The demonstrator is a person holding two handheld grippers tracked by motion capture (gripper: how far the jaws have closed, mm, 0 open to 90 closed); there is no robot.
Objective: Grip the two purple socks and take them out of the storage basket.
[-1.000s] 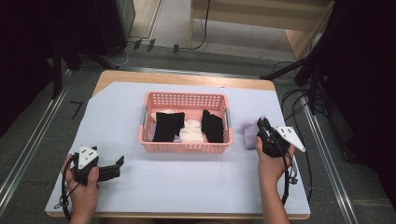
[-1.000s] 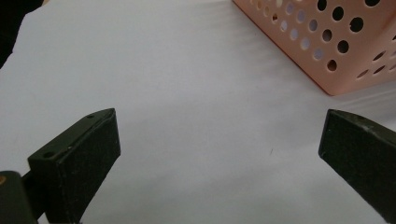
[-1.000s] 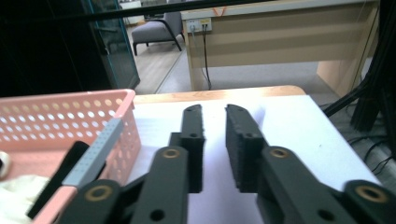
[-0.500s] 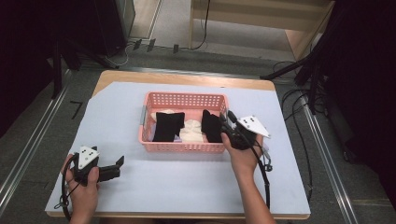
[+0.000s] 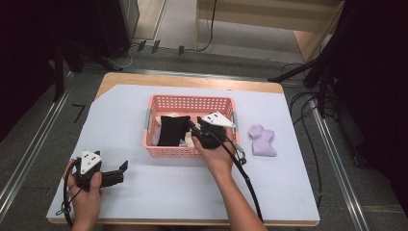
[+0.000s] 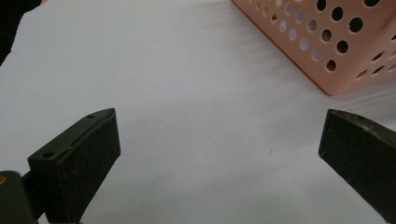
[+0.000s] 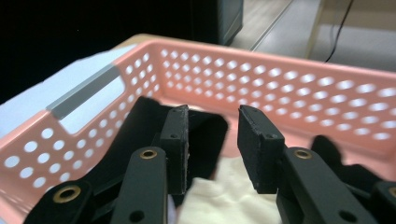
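While the left gripper (image 5: 119,169) rests low on the white tabletop (image 5: 144,202) at the near left, its jaws stand wide apart with nothing between them; the left gripper view looks past them to bare sheet and a corner of the pink basket (image 6: 327,42).

Centre: pink perforated basket (image 5: 190,102), holding a black sock (image 5: 172,130) upright at left, cream fabric (image 7: 224,200) beneath. Another dark piece (image 7: 336,154) lies at the right end.

Right gripper (image 5: 192,126) is over the basket's near right part, tips pointed into it. Its jaws have just been opening and now stand part-way apart, gripping nothing; in the right gripper view the black sock (image 7: 140,126) and the cream fabric sit just beyond and below the pads.

Far right: lilac sock (image 5: 262,140) lies flat on the tabletop, outside the basket and well apart from both grippers.

Judgement: step in hand looks like picking the next piece from the basket. To do it well, lower the tips until one fold only sits between the pads, keep clear of the basket wall, close firmly, then lift straight up so neighbouring pieces do not drag out.
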